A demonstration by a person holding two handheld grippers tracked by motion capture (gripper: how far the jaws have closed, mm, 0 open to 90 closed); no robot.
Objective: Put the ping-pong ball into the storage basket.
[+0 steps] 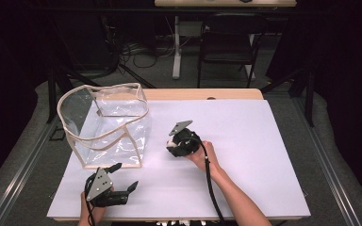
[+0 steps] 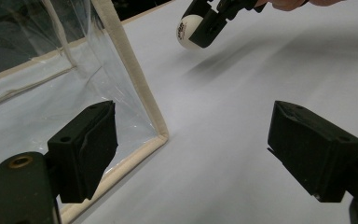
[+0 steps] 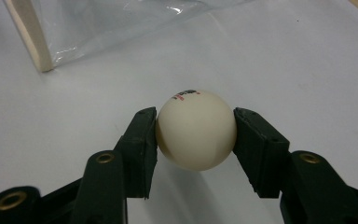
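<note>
A white ball [image 3: 196,129] with small printed lettering sits squeezed between the two black jaws of my right gripper [image 3: 196,135], which is shut on it just above the white table sheet. From above, that gripper [image 1: 171,142] is near the table's middle, right of a clear plastic bag [image 1: 106,123] with cream trim that stands open. The left gripper view catches the ball [image 2: 189,31] held at the top. My left gripper [image 1: 124,176] rests at the front left with its jaws wide apart and nothing between them, beside the bag's corner [image 2: 161,135].
A white sheet [image 1: 245,155] covers the tabletop, whose wooden edge [image 1: 202,93] shows at the back. A black chair [image 1: 226,44] and a table leg [image 1: 176,47] stand on the floor beyond. Cables trail from both grippers.
</note>
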